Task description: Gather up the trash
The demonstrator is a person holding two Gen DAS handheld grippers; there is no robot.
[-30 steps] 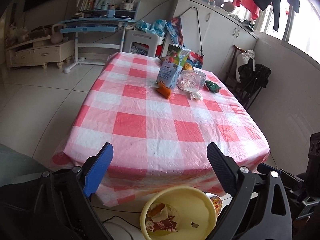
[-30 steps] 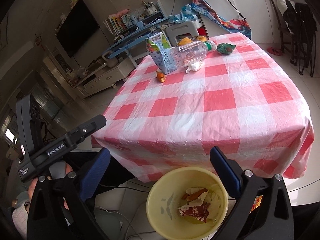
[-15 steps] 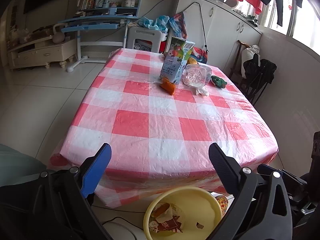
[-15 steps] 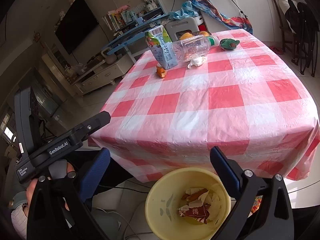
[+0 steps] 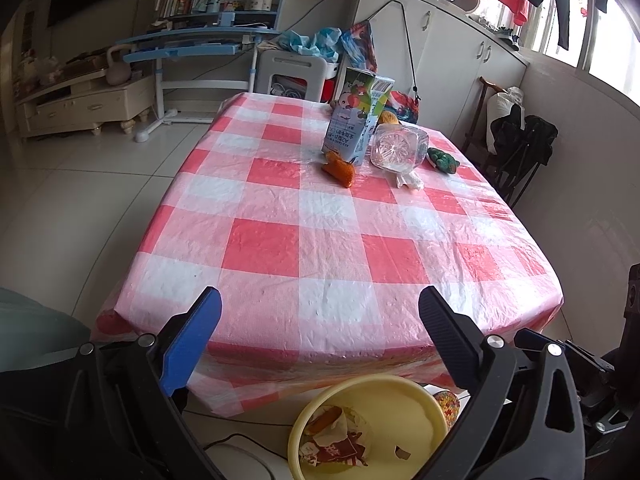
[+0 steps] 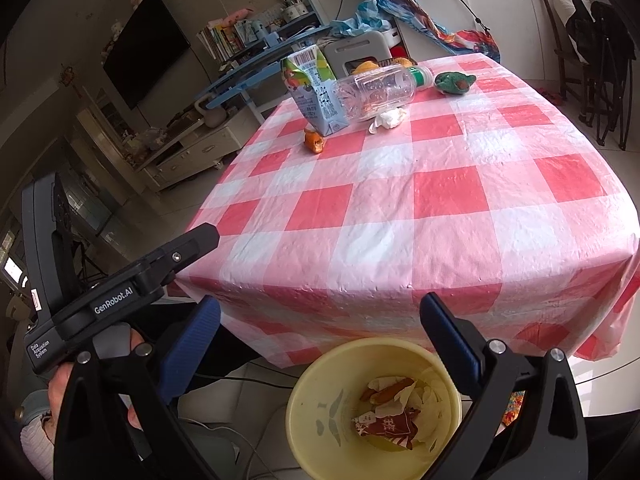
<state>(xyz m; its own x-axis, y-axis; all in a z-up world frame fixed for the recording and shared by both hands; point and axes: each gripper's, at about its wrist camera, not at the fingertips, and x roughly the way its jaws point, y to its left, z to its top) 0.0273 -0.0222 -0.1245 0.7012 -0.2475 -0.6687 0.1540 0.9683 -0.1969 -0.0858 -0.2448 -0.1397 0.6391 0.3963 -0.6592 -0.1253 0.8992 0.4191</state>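
A yellow trash bin [image 5: 404, 412] [image 6: 320, 408] stands on the floor below the table's near edge, with wrappers inside. At the table's far end stand a milk carton [image 5: 356, 120] [image 6: 316, 88], an empty plastic bottle on its side [image 5: 398, 148] [image 6: 380, 90], an orange peel [image 5: 340, 168] [image 6: 314, 140], a crumpled white tissue [image 5: 408, 181] [image 6: 386, 119] and a green object [image 5: 442, 160] [image 6: 454, 81]. My left gripper [image 5: 320, 304] and right gripper [image 6: 320, 308] are both open and empty, near the table's front edge above the bin.
The table [image 5: 320, 216] has a red-and-white checked cloth. A white stool [image 5: 294, 70], a blue desk [image 5: 188, 46] and cabinets [image 5: 452, 52] stand behind it. A dark chair [image 5: 520, 140] is at the right. The left gripper's body [image 6: 100, 292] shows at the right view's left.
Both grippers have risen and edged toward the table; the bin has slid lower in both views. Nothing on the table has moved.
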